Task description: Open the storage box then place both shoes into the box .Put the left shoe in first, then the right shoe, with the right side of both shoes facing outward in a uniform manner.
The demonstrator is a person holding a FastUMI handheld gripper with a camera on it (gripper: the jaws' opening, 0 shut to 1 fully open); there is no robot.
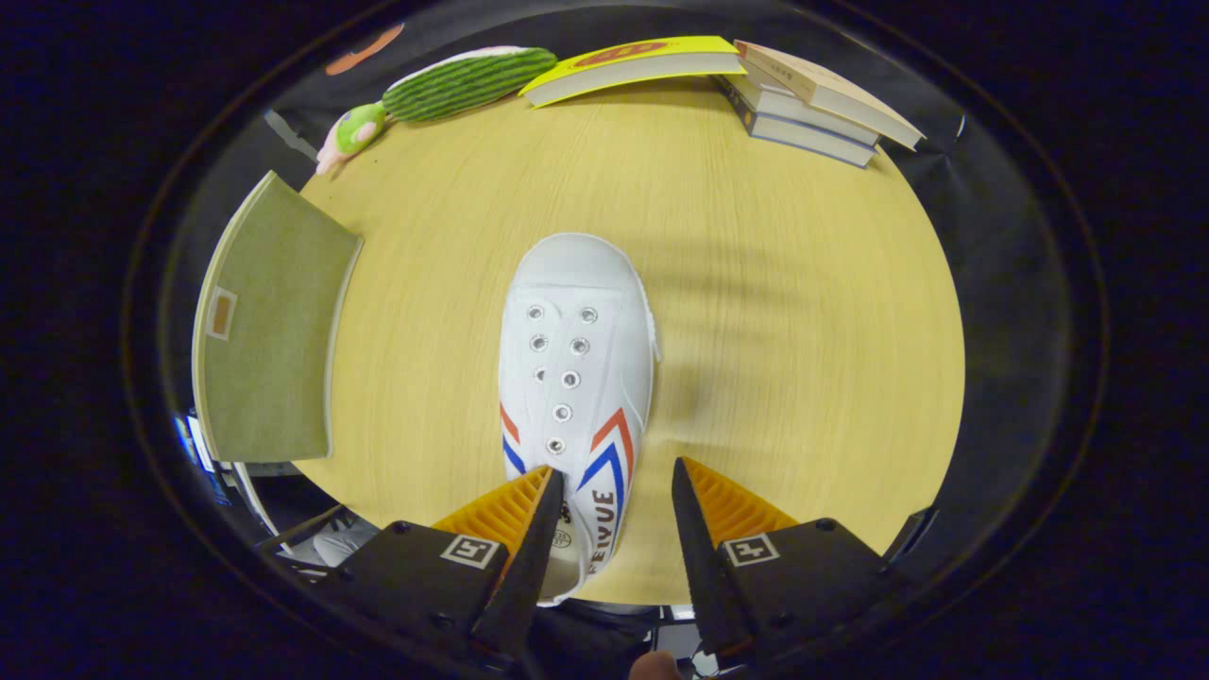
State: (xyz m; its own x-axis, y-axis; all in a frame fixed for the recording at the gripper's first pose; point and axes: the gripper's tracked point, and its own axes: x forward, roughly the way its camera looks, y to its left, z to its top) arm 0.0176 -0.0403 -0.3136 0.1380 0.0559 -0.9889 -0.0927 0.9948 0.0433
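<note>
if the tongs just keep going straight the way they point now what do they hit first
Most likely the white shoe: the open tongs sit over its heel end, one finger above its opening, the other beside it. How far above it they are is unclear. Beyond its toe lies bare wooden table.

Plush cactus toy (453,87), yellow book (631,64) and stacked books (812,109) line the table's (774,312) far edge

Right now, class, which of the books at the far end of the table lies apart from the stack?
The yellow-covered book. It lies alone beside the green plush toy; the other books are piled together. The open claw is at the white shoe.
</note>
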